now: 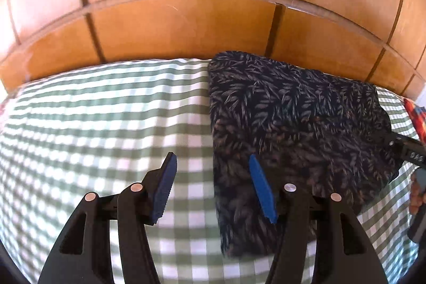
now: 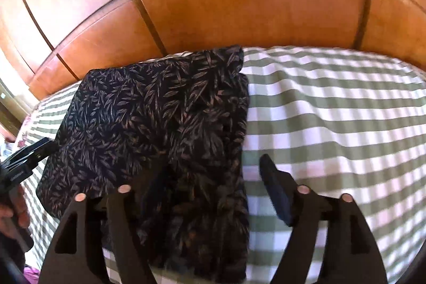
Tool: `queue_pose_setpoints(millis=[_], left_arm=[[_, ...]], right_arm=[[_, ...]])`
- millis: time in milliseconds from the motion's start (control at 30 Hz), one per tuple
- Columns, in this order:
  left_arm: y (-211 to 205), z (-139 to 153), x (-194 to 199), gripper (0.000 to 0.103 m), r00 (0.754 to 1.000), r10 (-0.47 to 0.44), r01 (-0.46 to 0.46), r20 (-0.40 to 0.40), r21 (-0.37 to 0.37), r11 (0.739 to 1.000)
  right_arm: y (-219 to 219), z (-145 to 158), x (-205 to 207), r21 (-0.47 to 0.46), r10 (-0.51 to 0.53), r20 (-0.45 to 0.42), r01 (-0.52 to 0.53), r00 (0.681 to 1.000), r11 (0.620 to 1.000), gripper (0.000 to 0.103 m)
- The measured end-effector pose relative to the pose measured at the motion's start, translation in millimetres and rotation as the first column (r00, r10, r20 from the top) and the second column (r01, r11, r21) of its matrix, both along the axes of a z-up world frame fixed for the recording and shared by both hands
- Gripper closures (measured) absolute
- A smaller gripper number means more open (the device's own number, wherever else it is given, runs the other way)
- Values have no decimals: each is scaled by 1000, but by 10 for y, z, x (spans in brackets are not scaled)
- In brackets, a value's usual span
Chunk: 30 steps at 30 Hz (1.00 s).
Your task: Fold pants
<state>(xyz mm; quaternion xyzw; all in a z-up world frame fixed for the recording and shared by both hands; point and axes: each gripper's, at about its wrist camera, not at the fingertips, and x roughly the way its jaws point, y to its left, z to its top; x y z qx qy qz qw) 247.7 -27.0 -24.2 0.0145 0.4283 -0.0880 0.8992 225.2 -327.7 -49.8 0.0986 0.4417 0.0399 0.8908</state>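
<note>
Behind the bed stands a wooden wardrobe [image 1: 186, 25], its orange-brown panels divided by dark grooves; it fills the upper half of both wrist views.

The bed [image 1: 93, 124] is covered with a green-and-white checked sheet, which carries the work.

The pants [image 1: 293, 129] lie on this sheet, folded into a compact, roughly rectangular stack. The fabric is dark navy with a pale leaf print. The far edge of the stack lies close to the bed edge by the wardrobe.

My left tongs [image 1: 213, 185] are open, the jaws spread wide with nothing between the blue pads. The left pad is over bare checked sheet. The right pad is over the left margin of the pants, so the left edge of the stack runs between my two fingers. I cannot tell whether the pad touches the cloth.

My right tongs [image 2: 213, 188] are also open and hold nothing. In the right wrist view the pants [image 2: 159, 124] occupy the left and centre of the frame. The left finger is over the printed fabric and is hard to separate from it; the right finger [image 2: 277, 190] is over bare sheet just beside the right edge of the stack. That edge runs between the fingers.

Each pair of tongs therefore straddles one side edge of the folded stack.

At the far right of the left wrist view, part of my right hand [image 1: 416, 193] shows on its handle.
</note>
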Motion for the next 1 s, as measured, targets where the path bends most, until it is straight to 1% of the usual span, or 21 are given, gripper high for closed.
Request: queue_pose_setpoints(millis=[33,100,133,200,300,367,433,467,500,600,633,767,833,900,933,967,1000], left_arm=[[10,29,-94,47,1000,23,-23,7,0,1000],[-9,76,-254,47,999,44,-43,21,-21,999],[-5,112,-350,47,998,54,-53,37,-28,998],[-10,154,-487,47,996,65,-63,69,-18,998],[-49,201,-735,46,993,62,-64,105,9,998],[-116,227,-871,40,992,58,-60,117,18,998],[-129,253,-1000,38,990,56,-60,130,20,998],[-138,252,-1058,32,990,52,-55,131,24,998],[-142,264,-1120,29,990,53,-57,133,29,998],[-164,287,-1306,28,987,54,-57,149,16,998],[-176,284,-1353,24,987,51,-55,151,18,998],[-168,271,-1532,23,984,63,-65,164,4,998],[-140,262,-1599,20,983,77,-77,166,-4,997],[-123,258,-1685,19,982,84,-82,172,-17,996],[-116,260,-1736,18,981,85,-83,177,-19,996],[-117,262,-1770,14,980,85,-83,179,-18,996],[-114,268,-1805,13,980,84,-82,183,-19,996]], right_arm=[[16,40,-47,-14,-15,10,15,1000,1000,28],[7,115,-165,-40,-62,27,63,998,997,24],[5,149,-214,-44,-88,35,90,995,995,24],[43,221,-429,-60,-122,70,126,990,990,24],[162,338,-701,-101,-128,139,142,982,985,22],[300,376,-859,-120,-118,164,139,979,983,21],[424,394,-1038,-131,-107,191,133,976,982,20],[480,387,-1102,-130,-101,199,128,975,983,19],[546,383,-1144,-128,-94,205,122,974,984,18],[699,356,-1313,-126,-89,210,117,974,985,17],[739,338,-1325,-130,-85,208,113,974,985,17],[939,280,-1466,-180,-62,203,99,977,979,15],[1001,243,-1537,-192,-57,198,96,979,977,13],[1068,210,-1624,-214,-47,196,90,979,973,11],[1100,194,-1660,-228,-43,195,88,980,970,10],[1133,178,-1697,-240,-39,197,87,980,967,9],[1163,172,-1745,-247,-36,199,85,979,965,7]])
